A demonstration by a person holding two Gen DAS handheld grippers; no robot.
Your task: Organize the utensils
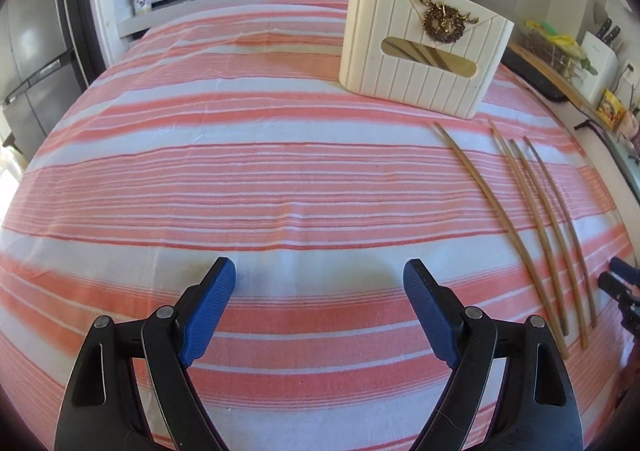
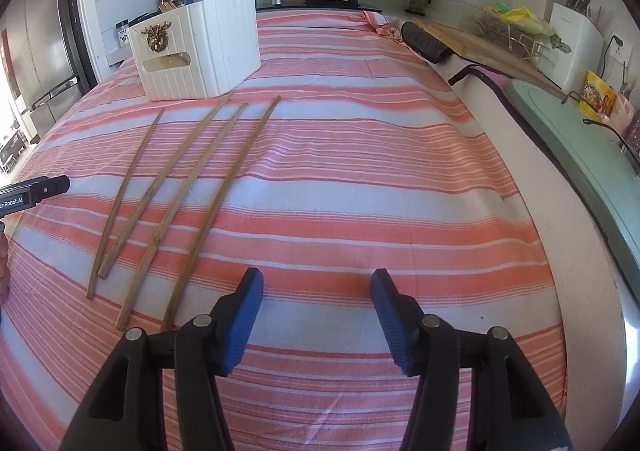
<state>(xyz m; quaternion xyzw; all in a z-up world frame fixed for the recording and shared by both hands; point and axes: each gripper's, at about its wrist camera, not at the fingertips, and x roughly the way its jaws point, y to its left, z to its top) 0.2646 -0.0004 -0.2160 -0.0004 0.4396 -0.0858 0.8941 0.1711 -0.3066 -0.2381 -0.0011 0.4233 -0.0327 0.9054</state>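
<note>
A: Jaws? 
B: Left gripper (image 1: 320,279) gaping, empty. Right gripper (image 2: 317,289) apart, empty too. 
A: Chopsticks (image 2: 176,195)? 
B: Four, flat on the striped tabletop (image 2: 360,179), just before the white box (image 2: 200,51).

Left black two-finger gripper with blue ribbed pads (image 1: 319,271) tilts down over the near edge of the striped tablecloth, jaws spread wide, nothing between them. Right black gripper with matching blue pads (image 2: 317,283) angles down likewise, jaws parted more narrowly and empty, pads clear of the cloth.
</note>
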